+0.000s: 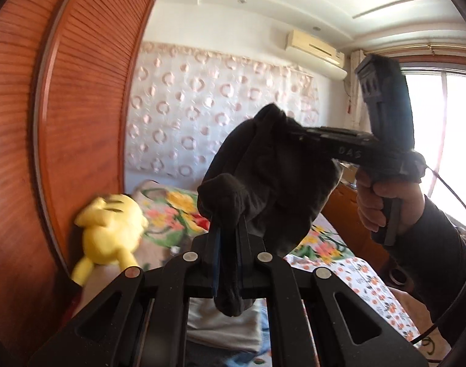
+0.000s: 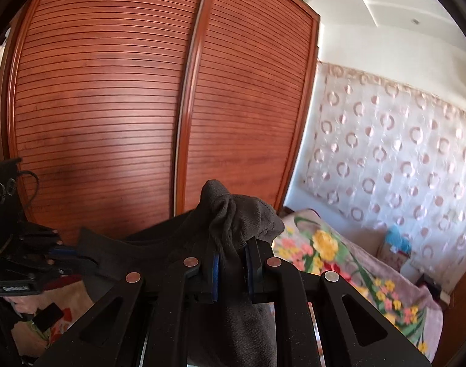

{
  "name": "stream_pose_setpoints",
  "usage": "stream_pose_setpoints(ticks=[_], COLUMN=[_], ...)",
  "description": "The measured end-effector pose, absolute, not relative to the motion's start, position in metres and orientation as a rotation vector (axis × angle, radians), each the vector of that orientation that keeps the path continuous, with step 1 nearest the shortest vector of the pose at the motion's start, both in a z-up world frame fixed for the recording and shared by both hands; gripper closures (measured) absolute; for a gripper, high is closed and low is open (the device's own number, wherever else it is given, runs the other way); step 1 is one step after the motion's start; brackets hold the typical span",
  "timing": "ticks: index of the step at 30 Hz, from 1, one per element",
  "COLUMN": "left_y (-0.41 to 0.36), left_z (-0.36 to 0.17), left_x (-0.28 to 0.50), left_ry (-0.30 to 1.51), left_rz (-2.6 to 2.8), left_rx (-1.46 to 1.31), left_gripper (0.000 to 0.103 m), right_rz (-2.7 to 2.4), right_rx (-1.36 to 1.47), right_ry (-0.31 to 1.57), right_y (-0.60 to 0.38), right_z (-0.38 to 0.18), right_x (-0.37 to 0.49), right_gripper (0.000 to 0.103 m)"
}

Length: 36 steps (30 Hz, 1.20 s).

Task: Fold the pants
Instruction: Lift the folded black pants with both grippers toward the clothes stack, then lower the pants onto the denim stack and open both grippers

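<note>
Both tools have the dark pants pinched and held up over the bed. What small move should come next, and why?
Probably draw the two tools apart. The left tool and right tool each clamp a bunched bit of the pants, and the cloth between them sags. Spreading would pull that edge taut before laying it on the floral bedspread.

The left gripper (image 1: 228, 214) was clamped on a bunched fold of the dark pants (image 1: 263, 177), held above the floral bedspread (image 1: 370, 278). The right gripper (image 1: 297, 136) pinched the same cloth, a hand (image 1: 382, 205) on its handle. A yellow plush toy (image 1: 107, 229) lay beside the wooden wardrobe (image 1: 80, 107).
</note>
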<state>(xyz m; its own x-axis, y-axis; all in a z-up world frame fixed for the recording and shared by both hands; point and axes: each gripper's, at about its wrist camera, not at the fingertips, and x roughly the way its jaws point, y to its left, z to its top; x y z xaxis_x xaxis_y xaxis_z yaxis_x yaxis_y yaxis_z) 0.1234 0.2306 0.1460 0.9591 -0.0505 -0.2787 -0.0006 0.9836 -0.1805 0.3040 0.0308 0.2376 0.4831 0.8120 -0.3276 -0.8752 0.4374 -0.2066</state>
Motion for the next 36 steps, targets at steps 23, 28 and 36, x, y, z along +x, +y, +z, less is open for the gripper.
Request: stream_pose_setpoints(ticks=[23, 28, 36], left_y=[0.260, 0.268, 0.264], left_z=[0.045, 0.026, 0.024], left_x=[0.189, 0.195, 0.172], left_ry=[0.574, 0.632, 0.625], left_rz=[0.048, 0.090, 0.098], left_rx=[-0.267, -0.275, -0.288], left_gripper=[0.094, 0.090, 0.056], right_rz=[1.027, 1.023, 0.954], right_rx=[-0.501, -0.493, -0.370], right_ry=[0.534, 0.585, 0.538], right_y=[0.076, 0.110, 0.076], right_z=[0.116, 0.110, 0.115], right_x=[0.422, 0.442, 0.429], right_gripper=[0.090, 0.084, 0.062])
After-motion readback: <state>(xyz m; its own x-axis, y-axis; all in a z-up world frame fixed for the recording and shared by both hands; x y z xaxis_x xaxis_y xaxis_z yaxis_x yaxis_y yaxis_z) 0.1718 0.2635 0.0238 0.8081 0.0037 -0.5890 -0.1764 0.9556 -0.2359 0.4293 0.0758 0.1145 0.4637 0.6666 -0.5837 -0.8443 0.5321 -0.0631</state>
